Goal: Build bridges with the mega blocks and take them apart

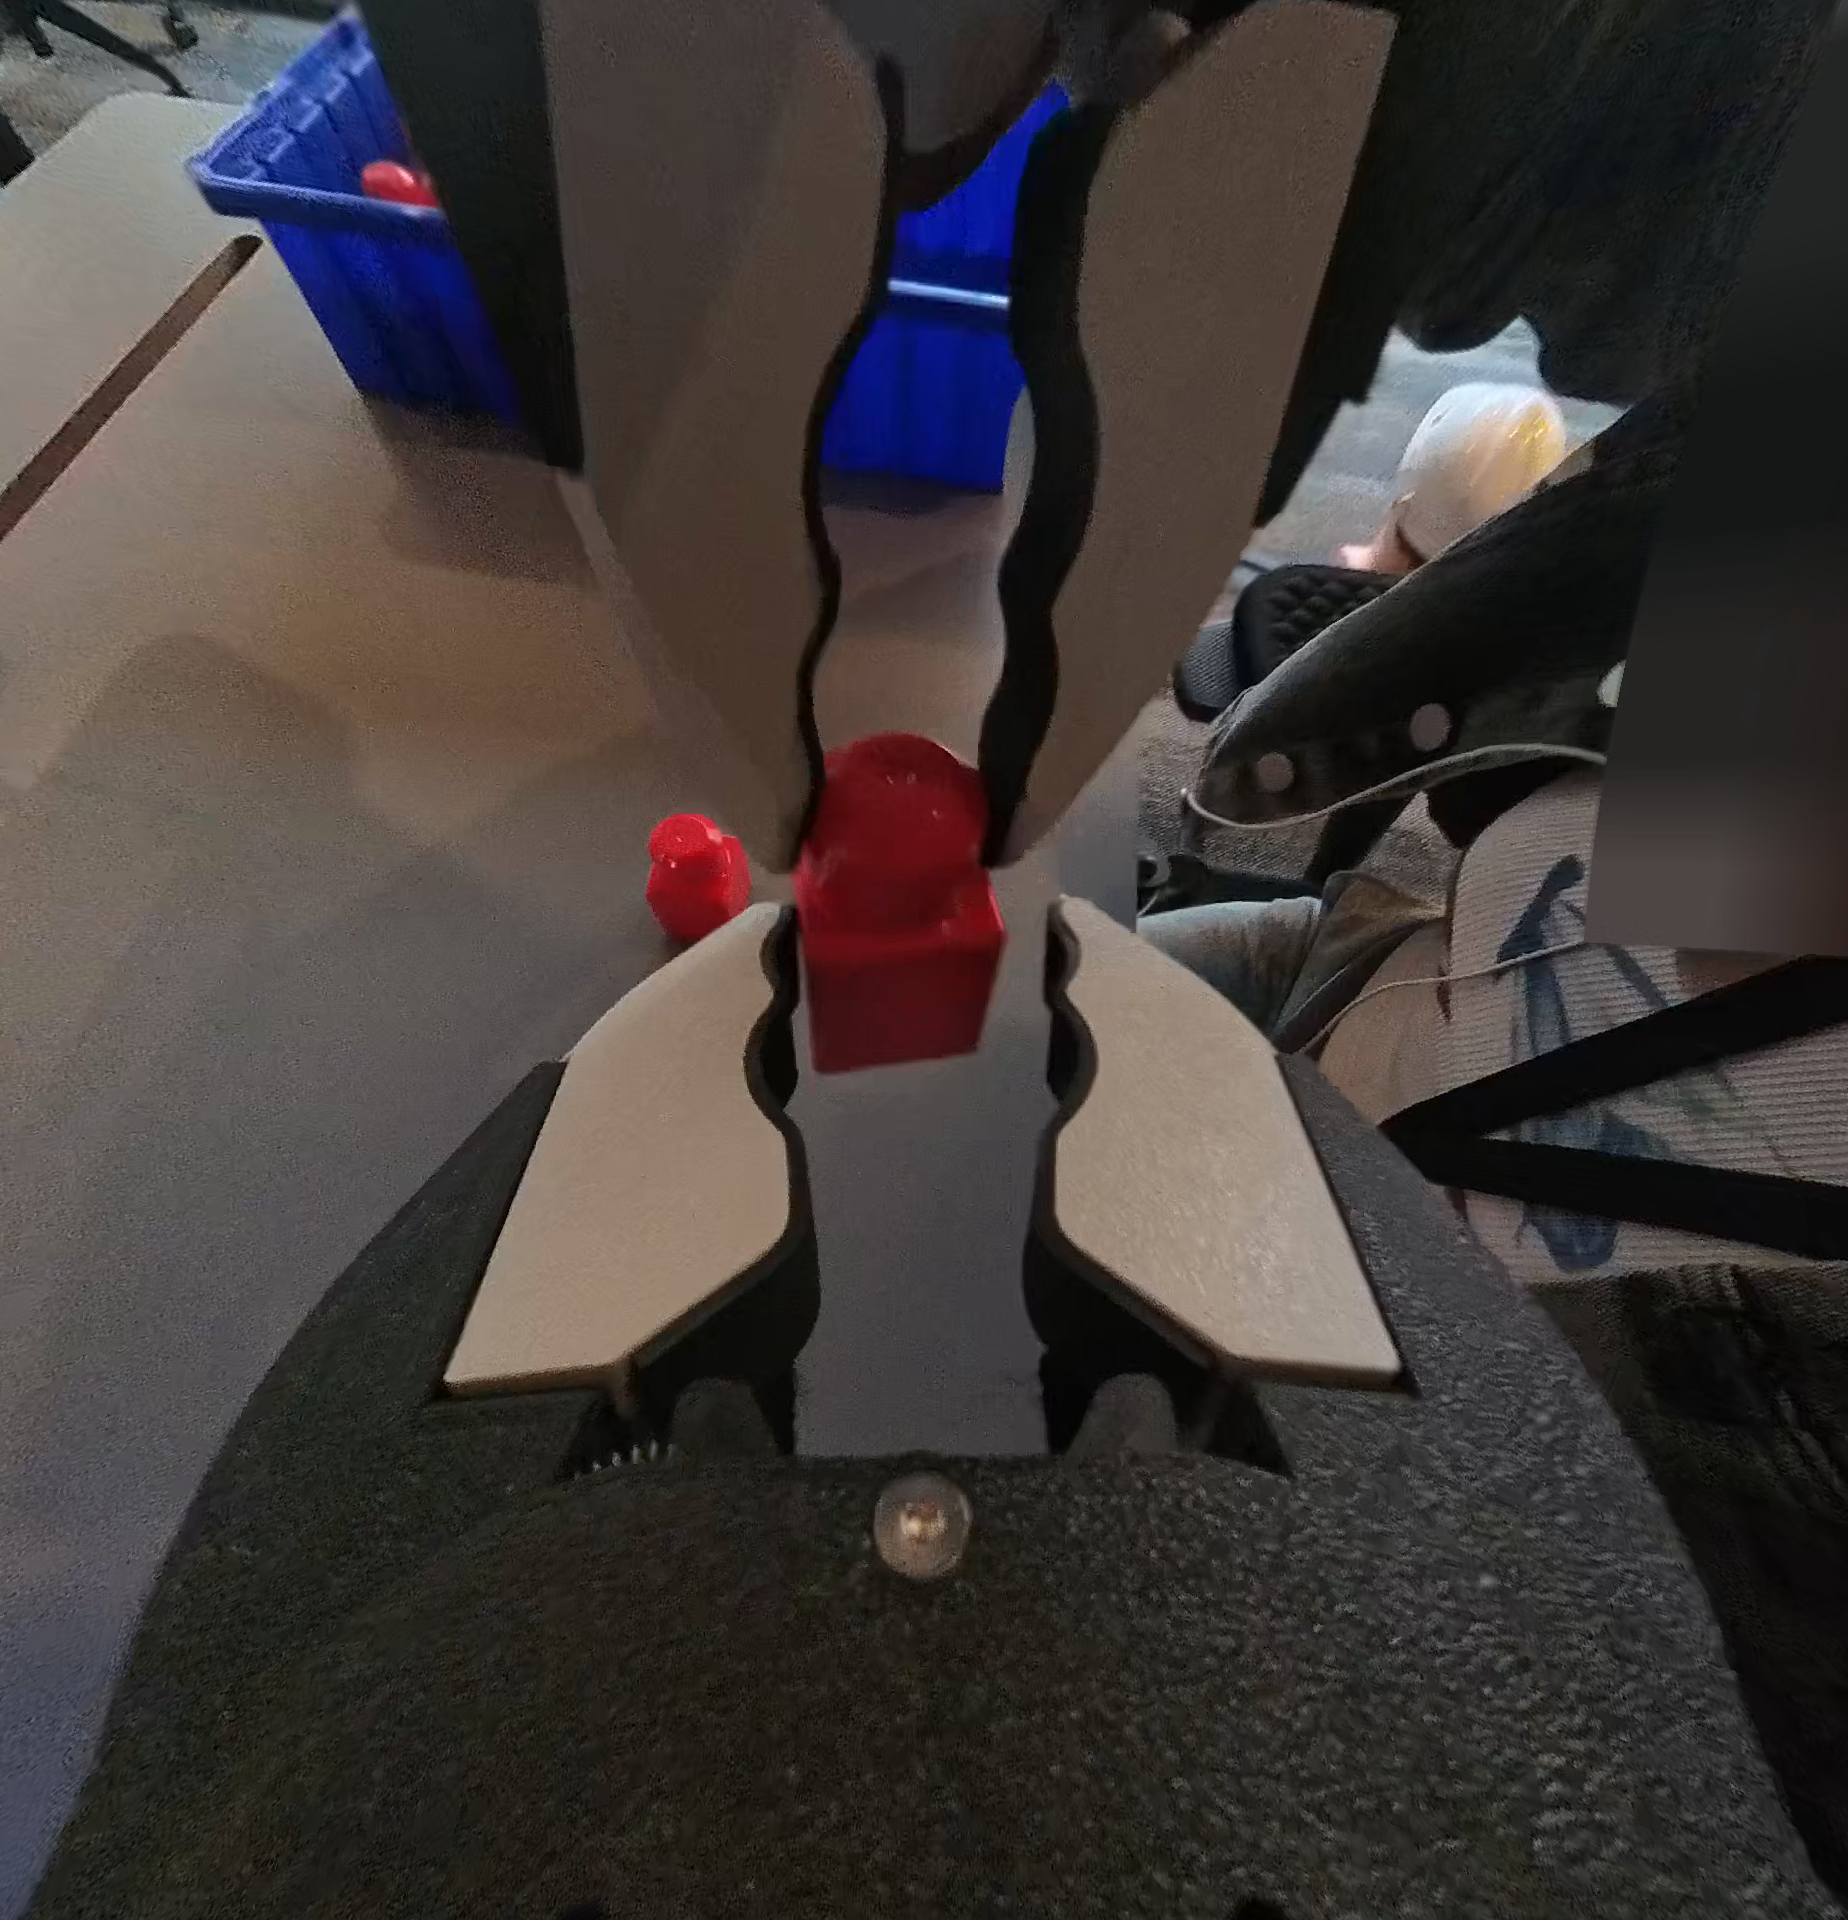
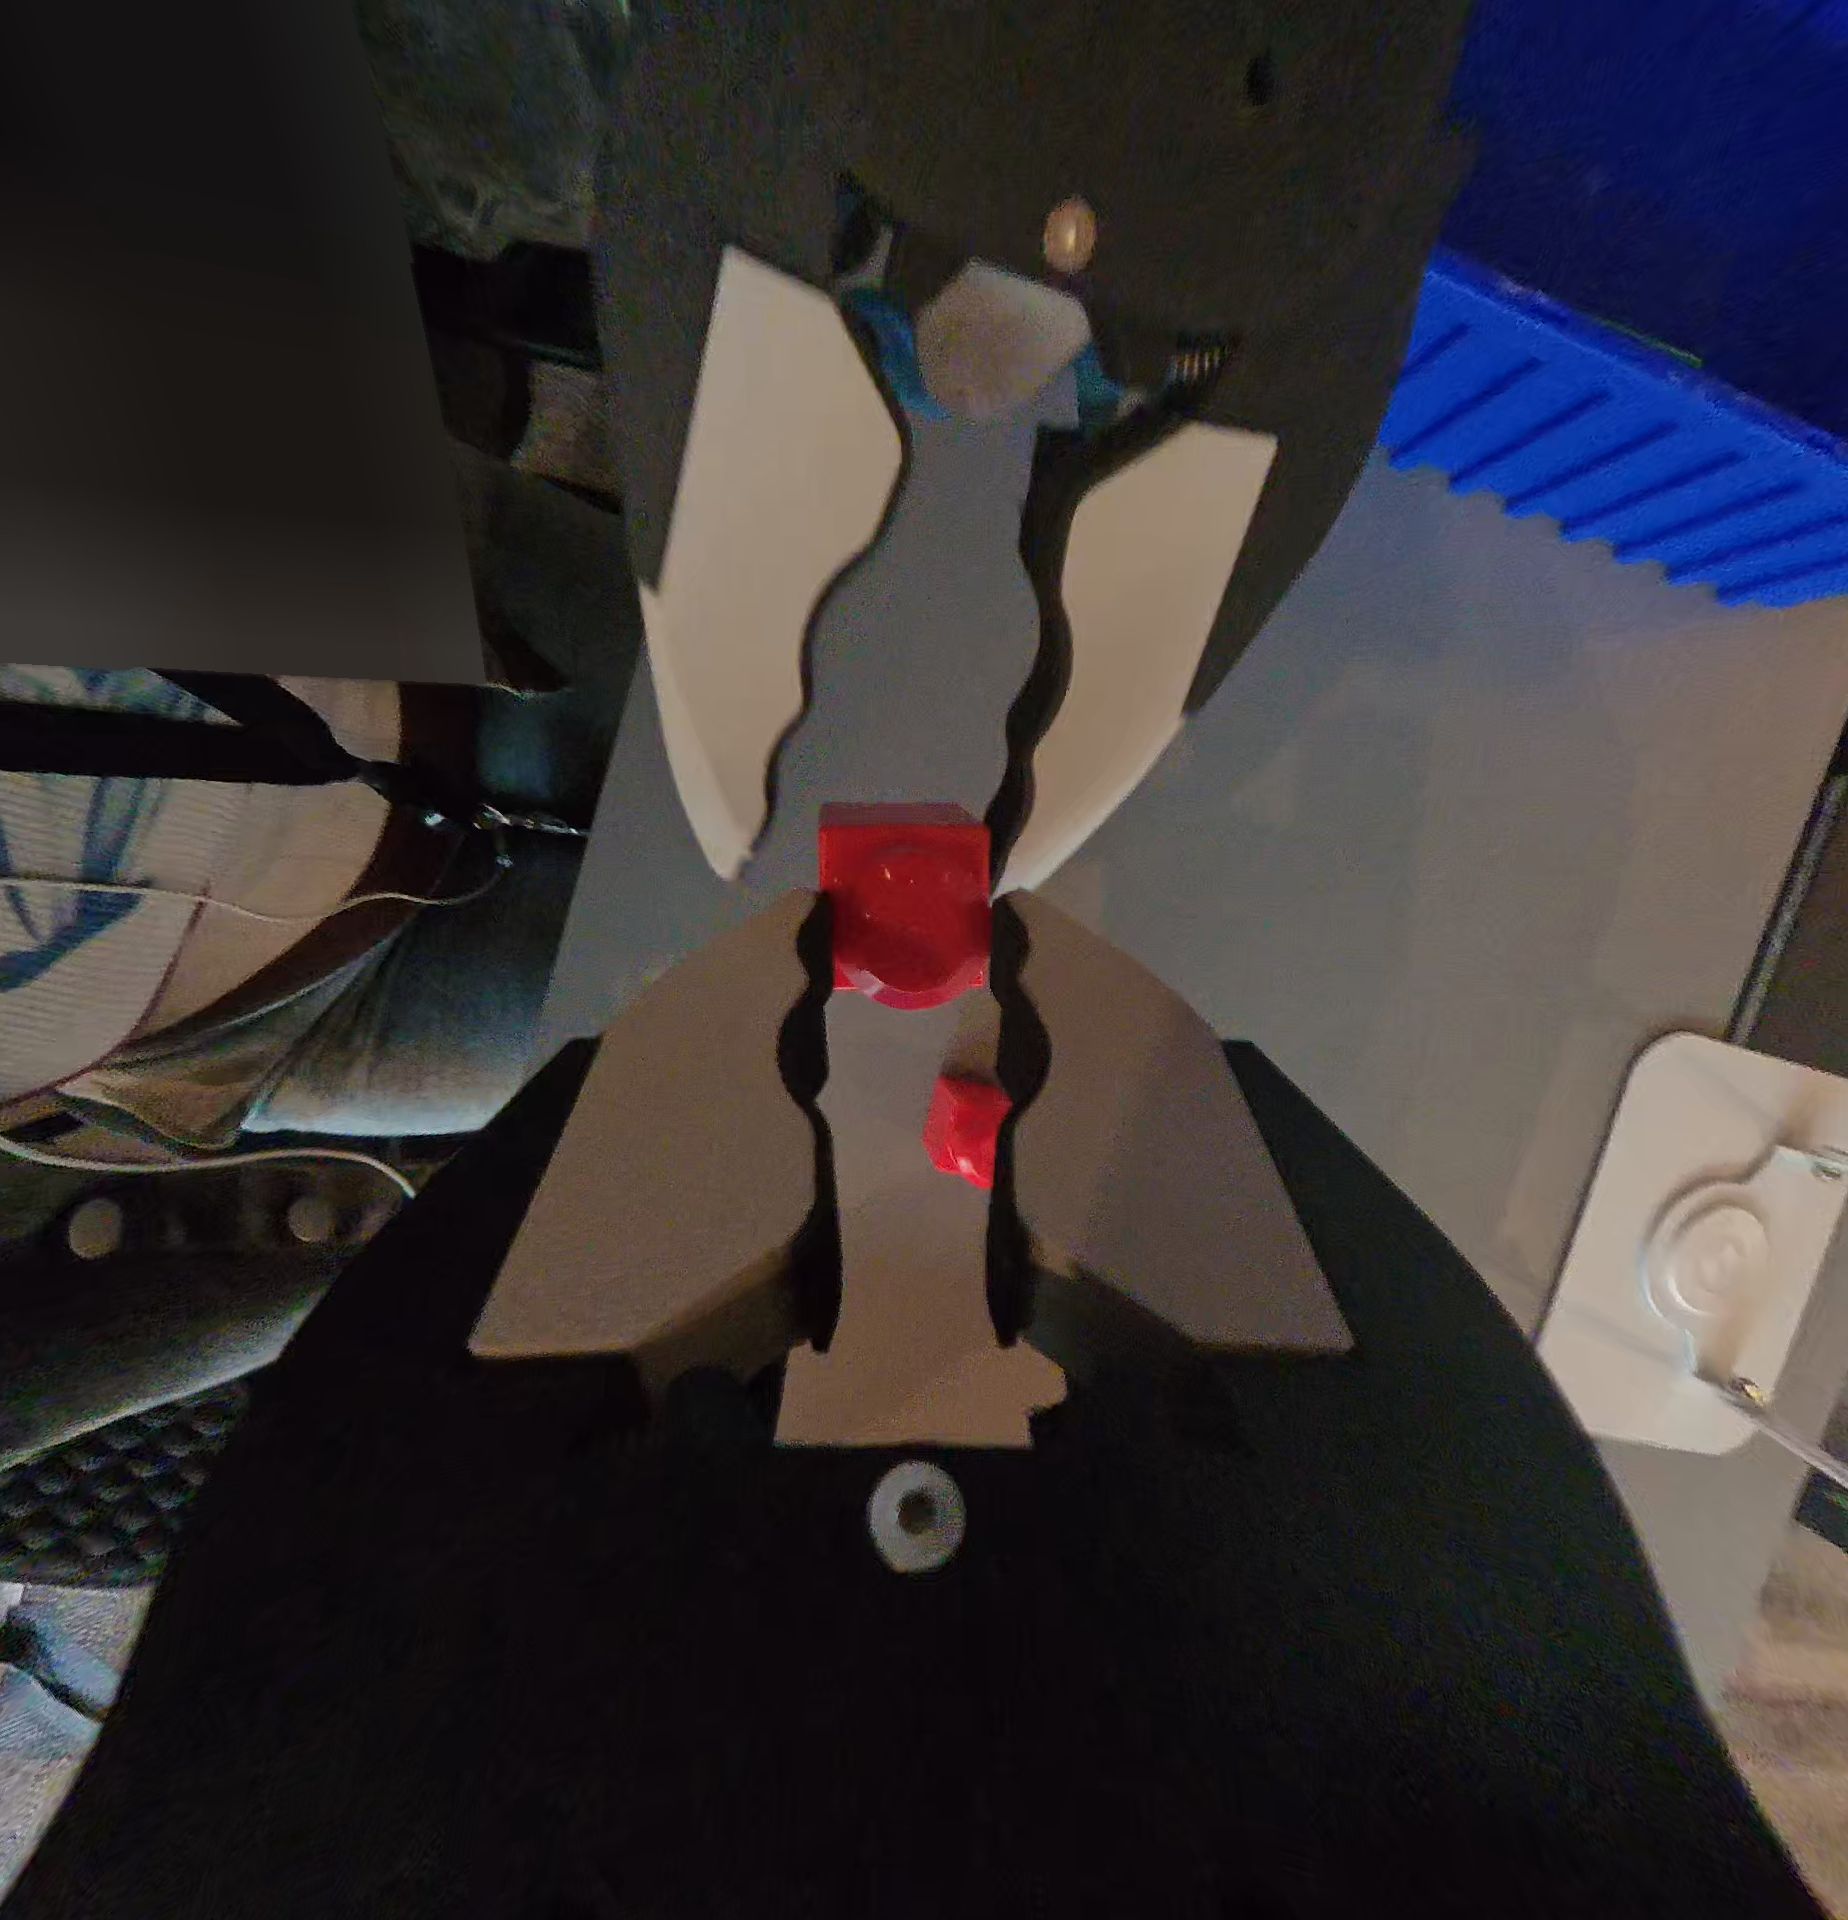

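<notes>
A red single-stud mega block (image 1: 899,966) is held above the grey table. My right gripper (image 2: 907,904) is shut on its round stud; in the left wrist view it comes down from above (image 1: 899,847). My left gripper (image 1: 920,925) is open and straddles the block's square body; its left finger (image 1: 691,1039) touches the block and a gap shows on the other side. In the right wrist view the left gripper (image 2: 884,857) reaches in from the top. A second red block (image 1: 696,873) lies on the table beyond and also shows between the right gripper's fingers (image 2: 967,1127).
A blue bin (image 1: 380,270) stands at the back of the table with a red block (image 1: 395,182) inside; it also shows in the right wrist view (image 2: 1626,468). A slot (image 1: 120,395) cuts the tabletop at the left. A white plastic piece (image 2: 1709,1247) lies at the right. A seated person's lap (image 1: 1522,1039) is beside the table edge. My two grippers' fingertips are within a few centimetres of each other.
</notes>
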`<action>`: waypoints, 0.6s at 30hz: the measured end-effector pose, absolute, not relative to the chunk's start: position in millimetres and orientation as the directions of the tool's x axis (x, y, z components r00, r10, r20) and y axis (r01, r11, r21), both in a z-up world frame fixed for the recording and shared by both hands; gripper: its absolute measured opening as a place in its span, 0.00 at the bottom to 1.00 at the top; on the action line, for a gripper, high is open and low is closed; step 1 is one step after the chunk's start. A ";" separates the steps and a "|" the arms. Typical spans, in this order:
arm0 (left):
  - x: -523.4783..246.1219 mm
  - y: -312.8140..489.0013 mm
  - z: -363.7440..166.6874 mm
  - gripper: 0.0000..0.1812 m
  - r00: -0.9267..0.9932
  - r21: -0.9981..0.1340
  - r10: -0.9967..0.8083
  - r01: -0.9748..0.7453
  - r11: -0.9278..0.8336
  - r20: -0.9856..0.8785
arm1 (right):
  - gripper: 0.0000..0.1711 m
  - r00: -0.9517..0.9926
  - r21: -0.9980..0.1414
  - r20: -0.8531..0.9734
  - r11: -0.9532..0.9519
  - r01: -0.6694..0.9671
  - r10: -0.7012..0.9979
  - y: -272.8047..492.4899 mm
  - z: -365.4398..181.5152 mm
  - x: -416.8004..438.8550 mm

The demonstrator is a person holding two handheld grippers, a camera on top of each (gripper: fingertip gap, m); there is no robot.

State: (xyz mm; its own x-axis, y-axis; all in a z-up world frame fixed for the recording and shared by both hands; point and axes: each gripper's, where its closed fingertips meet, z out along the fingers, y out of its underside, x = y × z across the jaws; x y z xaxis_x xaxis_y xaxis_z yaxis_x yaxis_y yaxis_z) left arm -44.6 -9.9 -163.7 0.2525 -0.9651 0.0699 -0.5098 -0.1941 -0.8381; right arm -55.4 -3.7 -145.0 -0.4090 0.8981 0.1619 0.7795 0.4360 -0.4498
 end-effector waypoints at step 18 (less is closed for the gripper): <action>-183.5 3.1 -68.3 0.19 0.640 -0.993 -0.766 -0.119 -0.019 -0.062 | 0.16 -0.194 -0.243 0.111 0.216 0.946 0.975 66.7 -236.2 52.2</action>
State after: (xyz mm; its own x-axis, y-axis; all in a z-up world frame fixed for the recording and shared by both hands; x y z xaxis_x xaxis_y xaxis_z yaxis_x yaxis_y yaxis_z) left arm -183.5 3.1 -68.3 0.6403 -0.7656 -0.0624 -0.1189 -0.0186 -0.9927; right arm 52.2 66.7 -236.2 -0.1941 0.9747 0.1108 0.9456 0.2159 -0.2434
